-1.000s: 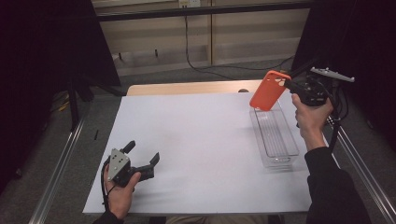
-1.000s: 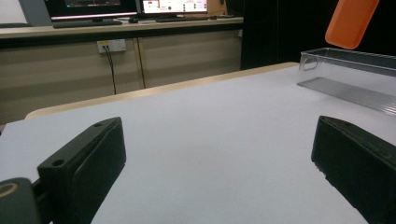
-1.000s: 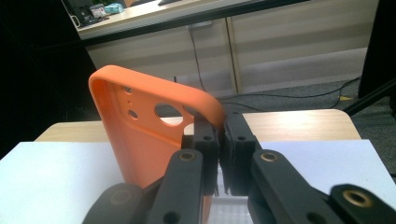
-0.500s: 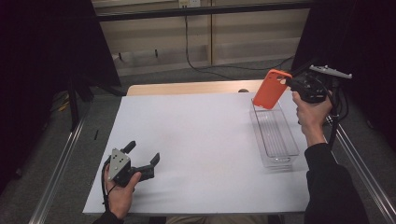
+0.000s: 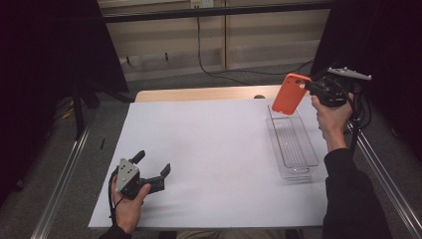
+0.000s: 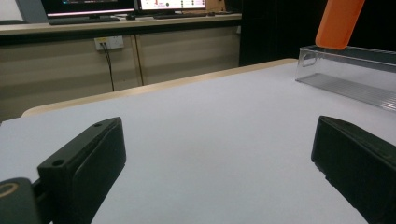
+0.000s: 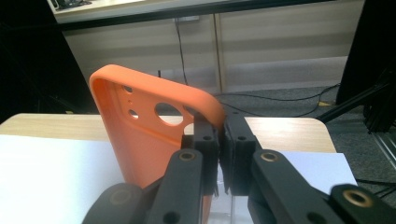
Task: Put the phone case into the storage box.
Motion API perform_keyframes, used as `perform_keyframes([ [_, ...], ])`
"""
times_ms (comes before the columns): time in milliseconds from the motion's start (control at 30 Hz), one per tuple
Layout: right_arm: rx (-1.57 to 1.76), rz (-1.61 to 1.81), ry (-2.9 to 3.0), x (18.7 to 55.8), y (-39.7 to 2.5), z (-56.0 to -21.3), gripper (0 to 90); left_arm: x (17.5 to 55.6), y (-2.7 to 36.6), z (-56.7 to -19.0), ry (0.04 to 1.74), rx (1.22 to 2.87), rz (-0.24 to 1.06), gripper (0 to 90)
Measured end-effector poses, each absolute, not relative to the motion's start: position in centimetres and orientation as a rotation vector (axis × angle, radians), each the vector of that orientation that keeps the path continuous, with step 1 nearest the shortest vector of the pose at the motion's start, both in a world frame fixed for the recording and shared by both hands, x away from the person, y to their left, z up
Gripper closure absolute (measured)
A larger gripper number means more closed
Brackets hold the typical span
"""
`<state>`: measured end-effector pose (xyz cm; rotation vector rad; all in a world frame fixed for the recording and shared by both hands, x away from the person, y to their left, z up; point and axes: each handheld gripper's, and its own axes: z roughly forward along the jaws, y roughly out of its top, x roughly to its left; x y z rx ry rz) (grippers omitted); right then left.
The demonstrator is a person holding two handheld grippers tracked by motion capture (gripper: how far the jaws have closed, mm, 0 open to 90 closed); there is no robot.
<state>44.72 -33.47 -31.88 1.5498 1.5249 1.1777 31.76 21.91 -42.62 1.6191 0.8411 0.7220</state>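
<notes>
1. Right gripper [image 5: 309,88] is up above the far end of the clear tray [image 5: 292,144], jaws pinching one edge of the orange phone case [image 5: 290,93]. The case is fully off the worktop [image 5: 209,149].
2. Left gripper [image 5: 152,175] rests low at the near left, jaws spread with nothing between them, well apart from the tray.
3. Step in hand looks like lowering the case into the tray. To do it well: rotate the wrist first so the case lines up with the tray's length, then come down between the walls, and release only once it rests on the floor.
4. The grip is on one rim only, so the case could swing. Move slowly.
5. Case long axis is near upright, top tilted right toward the gripper, lower end over the tray's far end. In the right gripper view, the camera cutouts [image 7: 161,112] sit at the top.
</notes>
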Motion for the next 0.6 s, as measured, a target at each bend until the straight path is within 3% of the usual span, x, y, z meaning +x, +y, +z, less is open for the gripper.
perform_keyframes([
  [600,1.501,1.064,1.552,45.8,-32.2,-33.7,85.5,31.7,21.9,-42.6,0.838,1.621,0.724,3.0],
])
